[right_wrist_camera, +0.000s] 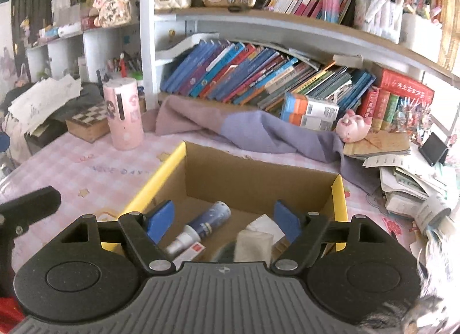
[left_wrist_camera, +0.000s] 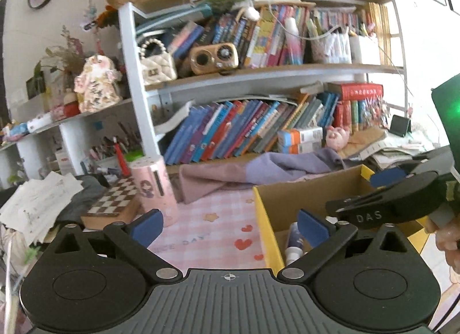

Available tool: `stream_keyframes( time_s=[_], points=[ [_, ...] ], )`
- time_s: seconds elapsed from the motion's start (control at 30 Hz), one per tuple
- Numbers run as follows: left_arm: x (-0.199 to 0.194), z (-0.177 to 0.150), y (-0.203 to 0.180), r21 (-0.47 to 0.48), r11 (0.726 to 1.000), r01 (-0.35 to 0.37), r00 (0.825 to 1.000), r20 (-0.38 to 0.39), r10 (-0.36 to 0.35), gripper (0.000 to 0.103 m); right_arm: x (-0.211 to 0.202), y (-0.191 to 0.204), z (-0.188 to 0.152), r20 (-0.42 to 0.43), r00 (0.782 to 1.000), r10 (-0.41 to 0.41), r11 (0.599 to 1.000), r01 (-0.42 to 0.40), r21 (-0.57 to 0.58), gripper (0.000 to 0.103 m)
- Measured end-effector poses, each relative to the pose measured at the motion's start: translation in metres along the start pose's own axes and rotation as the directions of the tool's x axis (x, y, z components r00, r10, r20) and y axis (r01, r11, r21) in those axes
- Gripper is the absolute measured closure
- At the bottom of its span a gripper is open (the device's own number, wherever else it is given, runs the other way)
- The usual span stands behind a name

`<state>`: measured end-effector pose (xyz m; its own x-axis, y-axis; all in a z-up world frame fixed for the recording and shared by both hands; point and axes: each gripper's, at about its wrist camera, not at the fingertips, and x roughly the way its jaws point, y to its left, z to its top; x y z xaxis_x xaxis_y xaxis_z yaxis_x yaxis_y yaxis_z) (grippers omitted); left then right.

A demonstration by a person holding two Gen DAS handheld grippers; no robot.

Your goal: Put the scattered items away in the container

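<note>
The right gripper point(right_wrist_camera: 223, 223) hangs over the near end of the cardboard box point(right_wrist_camera: 339, 190), its blue pads spread wide with nothing between them. Under it the box — brown inside, yellow along its rim — holds three things I can count: one blue spray bottle point(right_wrist_camera: 205, 226) lying on its side with its white nozzle toward 7 o'clock, one small red-and-white pack point(right_wrist_camera: 193, 248) touching that nozzle, and one white tissue packet point(right_wrist_camera: 254, 243) at about 4 o'clock from the bottle. The left gripper point(left_wrist_camera: 230, 226) is also wide open and empty, above the pink checked tablecloth point(left_wrist_camera: 207, 236) just beside the box's left wall. Farther off, at 10 o'clock, stands one pink cylinder point(right_wrist_camera: 123, 114), and beyond it a chessboard box point(right_wrist_camera: 86, 123).
</note>
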<state>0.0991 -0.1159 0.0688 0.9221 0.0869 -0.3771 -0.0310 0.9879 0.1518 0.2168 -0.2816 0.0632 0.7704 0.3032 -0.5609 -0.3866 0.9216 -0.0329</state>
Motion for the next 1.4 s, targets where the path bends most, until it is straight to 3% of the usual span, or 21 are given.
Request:
stream_keyframes(
  time_s=[0.33, 0.9, 1.4],
  points=[
    [-0.038, -0.033, 0.035, -0.025, 1.000, -0.011, 1.000, -0.008, 0.011, 0.001, -0.037, 0.035, -0.031, 0.025, 0.994, -0.110, 0.986, 0.106, 0.128, 0.026],
    [-0.096, -0.089, 0.078, -0.082, 0.997, 0.007, 0.999, -0.050, -0.011, 0.001, -0.108, 0.097, -0.102, 0.020, 0.970, -0.244, 0.951, 0.235, 0.202, 0.023],
    [-0.117, -0.132, 0.092, -0.084, 0.996, 0.039, 0.986, -0.157, -0.052, 0.000, -0.149, 0.131, -0.153, -0.018, 0.965, -0.261, 0.935, 0.257, 0.245, 0.016]
  ],
)
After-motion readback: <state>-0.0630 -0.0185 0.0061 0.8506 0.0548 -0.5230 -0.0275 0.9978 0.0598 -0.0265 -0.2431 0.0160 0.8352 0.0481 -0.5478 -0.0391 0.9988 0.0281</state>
